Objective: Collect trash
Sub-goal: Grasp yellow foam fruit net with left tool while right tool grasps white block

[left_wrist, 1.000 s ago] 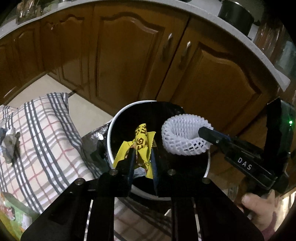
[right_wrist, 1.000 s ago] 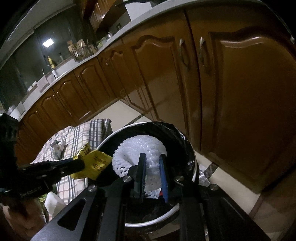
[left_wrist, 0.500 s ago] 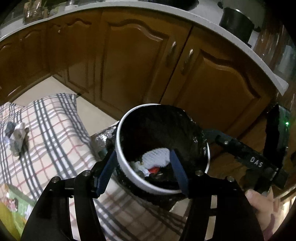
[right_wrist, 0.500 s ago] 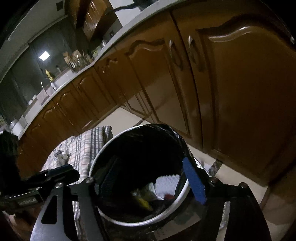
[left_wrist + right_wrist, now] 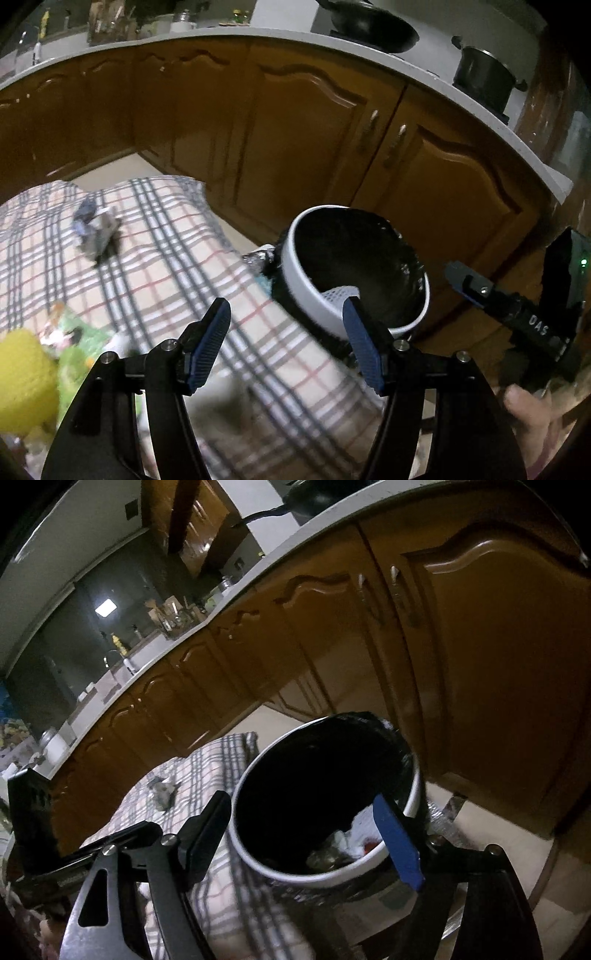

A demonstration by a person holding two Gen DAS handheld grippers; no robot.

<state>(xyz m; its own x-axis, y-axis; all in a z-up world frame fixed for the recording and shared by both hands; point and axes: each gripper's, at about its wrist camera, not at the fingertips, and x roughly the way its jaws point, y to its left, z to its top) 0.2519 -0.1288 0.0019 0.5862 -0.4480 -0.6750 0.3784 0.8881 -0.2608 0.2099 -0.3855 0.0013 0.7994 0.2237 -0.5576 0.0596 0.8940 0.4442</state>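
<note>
A white bin (image 5: 295, 266) with a black liner stands on the floor by the cabinets. A white foam net (image 5: 340, 293) lies inside it with other scraps (image 5: 351, 842). My left gripper (image 5: 285, 302) hangs over the plaid cloth's edge just left of the bin, its jaws opening with nothing between them. My right gripper (image 5: 301, 801) sits in front of the bin (image 5: 295, 877), jaws opening, nothing held. One of the right gripper's fingers (image 5: 461, 277) shows at the right. A crumpled grey scrap (image 5: 96, 232) (image 5: 162, 792) lies on the cloth.
The plaid cloth (image 5: 177, 266) covers the surface left of the bin. A yellow object (image 5: 22, 380) and green packaging (image 5: 74, 350) sit at its near left. Brown cabinet doors (image 5: 295, 140) stand close behind the bin. A hand (image 5: 524, 406) holds the right gripper.
Both grippers opened: the yellow wrapper left my left gripper and the foam net left my right, both dropping into the bin. Both then drew back, the left swinging toward the cloth.
</note>
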